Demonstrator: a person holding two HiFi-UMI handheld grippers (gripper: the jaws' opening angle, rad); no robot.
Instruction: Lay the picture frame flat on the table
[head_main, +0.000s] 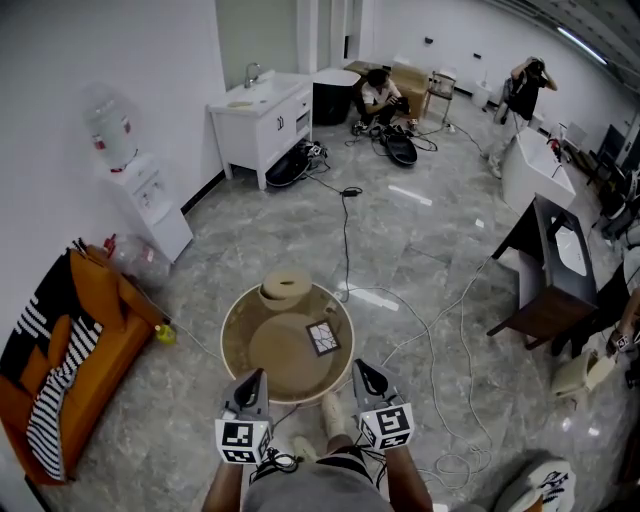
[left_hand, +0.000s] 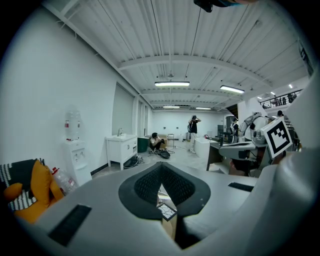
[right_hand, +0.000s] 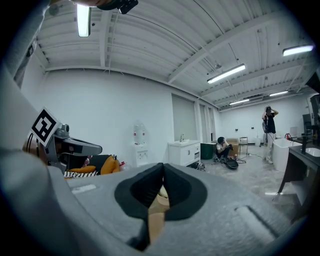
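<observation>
While the left gripper (head_main: 258, 378) and right gripper (head_main: 362, 368) hang with ribbed black jaws pressed together on nothing, one small square dark-edged picture frame (head_main: 323, 337) lies flat on the round tan table (head_main: 245, 345), one beige ring-shaped object (head_main: 286, 288) at its far rim.

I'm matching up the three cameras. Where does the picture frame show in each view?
Head view: picture frame on the round table, right of its centre.
Left gripper view: low centre, seen through the gap between the jaws.
Right gripper view: not in it.
Shared landmark: the white sink cabinet, in all three.
</observation>
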